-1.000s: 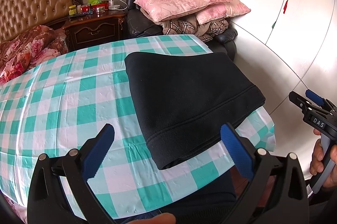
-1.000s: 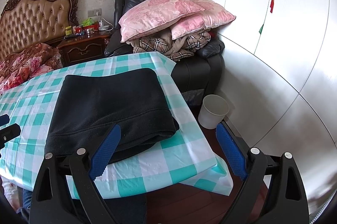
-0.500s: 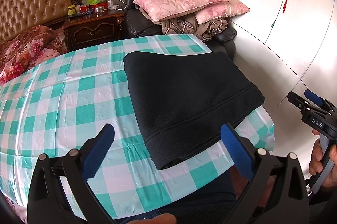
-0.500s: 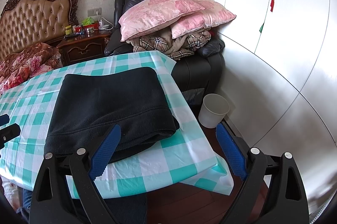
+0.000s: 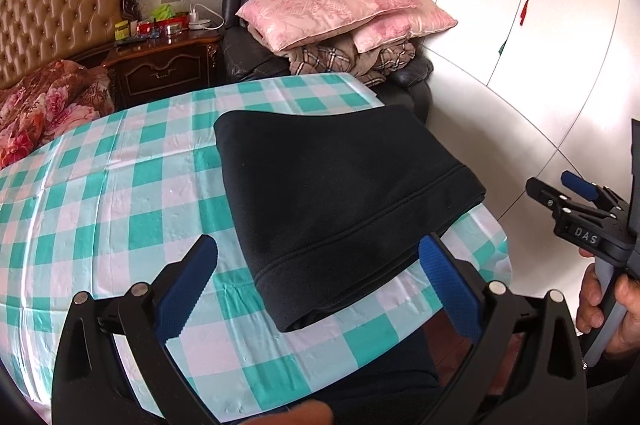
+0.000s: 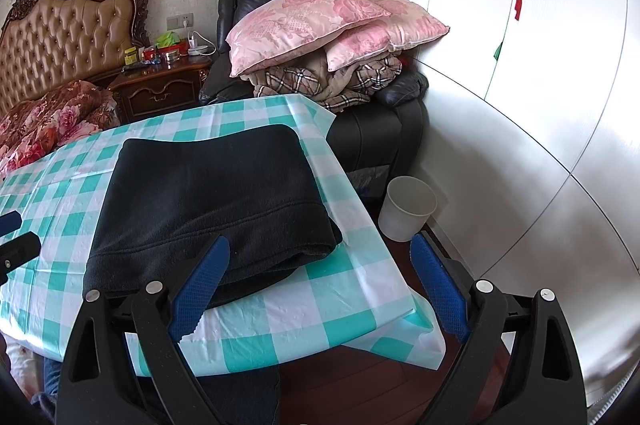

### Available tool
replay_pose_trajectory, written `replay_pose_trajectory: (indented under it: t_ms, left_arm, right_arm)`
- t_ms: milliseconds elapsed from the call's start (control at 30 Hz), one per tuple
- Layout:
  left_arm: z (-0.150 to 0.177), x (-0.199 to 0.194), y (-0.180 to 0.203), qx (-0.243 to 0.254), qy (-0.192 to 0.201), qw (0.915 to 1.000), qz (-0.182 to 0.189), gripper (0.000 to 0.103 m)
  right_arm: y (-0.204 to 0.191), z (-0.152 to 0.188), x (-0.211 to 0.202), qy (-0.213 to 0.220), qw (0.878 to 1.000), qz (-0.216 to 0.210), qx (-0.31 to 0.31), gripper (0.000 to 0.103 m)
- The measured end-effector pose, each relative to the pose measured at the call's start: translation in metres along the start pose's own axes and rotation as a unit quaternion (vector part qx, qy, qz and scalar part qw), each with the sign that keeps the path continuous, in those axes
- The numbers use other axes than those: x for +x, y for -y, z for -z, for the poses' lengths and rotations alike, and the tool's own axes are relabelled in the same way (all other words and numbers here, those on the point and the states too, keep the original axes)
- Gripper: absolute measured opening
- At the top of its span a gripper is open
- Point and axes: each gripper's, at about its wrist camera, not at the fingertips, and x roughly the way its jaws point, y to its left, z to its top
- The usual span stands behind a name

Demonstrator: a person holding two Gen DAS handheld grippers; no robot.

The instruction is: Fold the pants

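The black pants (image 5: 340, 201) lie folded into a flat rectangle on the right part of the table with the teal-and-white checked cloth (image 5: 120, 193); they also show in the right wrist view (image 6: 208, 197). My left gripper (image 5: 318, 281) is open and empty, held back above the table's near edge, in front of the pants. My right gripper (image 6: 320, 281) is open and empty, held off the table's near right corner; it also shows at the right edge of the left wrist view (image 5: 576, 201).
A dark armchair piled with pink pillows (image 6: 320, 25) and plaid blankets stands behind the table. A white bin (image 6: 406, 209) sits on the floor to the right. White wardrobe doors (image 6: 540, 65) line the right side. A bed (image 5: 44, 97) and a nightstand (image 5: 164, 65) are at the left.
Almost nothing: both grippers stay open and empty near the table's front edge, with only a slight drift of the views. The pants have not moved.
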Motion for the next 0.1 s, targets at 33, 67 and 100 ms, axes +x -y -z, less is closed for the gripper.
replay_pose_trajectory:
  t_ms: [33,67,100]
  left_arm:
    - [-0.0001,-0.0007,-0.0002,0.0,0.0,1.0,0.002,0.101]
    - [0.0001,-0.0008,-0.0003,0.0,0.0,1.0,0.003,0.101]
    - [0.0003,-0.0002,-0.0005,-0.001,-0.002,1.0,0.004,0.101]
  right_arm:
    - [-0.0002,0.0013,0.0003,0.0,1.0,-0.001,0.0,0.088]
    - [0.0003,0.001,0.0005,0.0,1.0,-0.001,-0.001,0.088]
    - [-0.0012,0.0022,0.0008,0.0,1.0,-0.001,-0.001,0.088]
